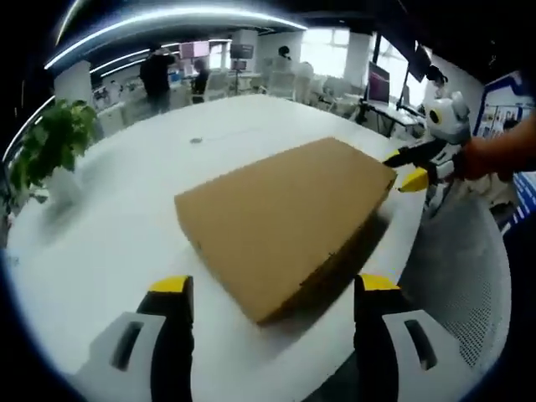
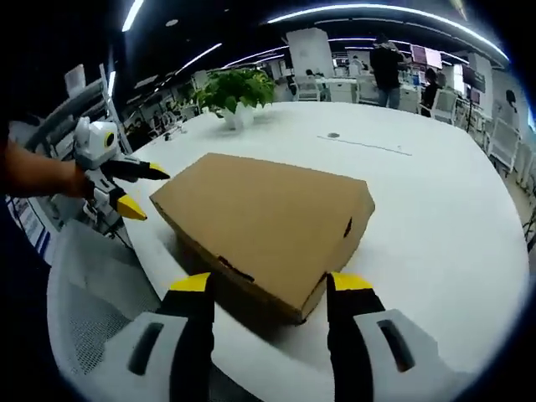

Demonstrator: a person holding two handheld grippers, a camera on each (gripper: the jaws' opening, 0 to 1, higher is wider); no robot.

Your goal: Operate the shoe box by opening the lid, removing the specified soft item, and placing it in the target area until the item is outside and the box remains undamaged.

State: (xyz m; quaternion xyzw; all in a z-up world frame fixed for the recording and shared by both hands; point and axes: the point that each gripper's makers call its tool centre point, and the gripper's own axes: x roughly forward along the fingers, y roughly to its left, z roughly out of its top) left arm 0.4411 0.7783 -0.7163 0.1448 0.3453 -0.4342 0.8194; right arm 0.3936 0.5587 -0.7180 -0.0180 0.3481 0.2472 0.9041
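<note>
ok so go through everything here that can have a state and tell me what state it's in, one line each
shoe box: lid shut, lying flat on the white table, near its edge.
left gripper: open, empty, jaws wide apart just short of the box's corner.
right gripper: open, empty, jaws on either side of the box's near corner.
potted plant: upright at the table's far side.

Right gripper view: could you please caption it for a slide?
Open right gripper facing closed cardboard box on white table.
</note>
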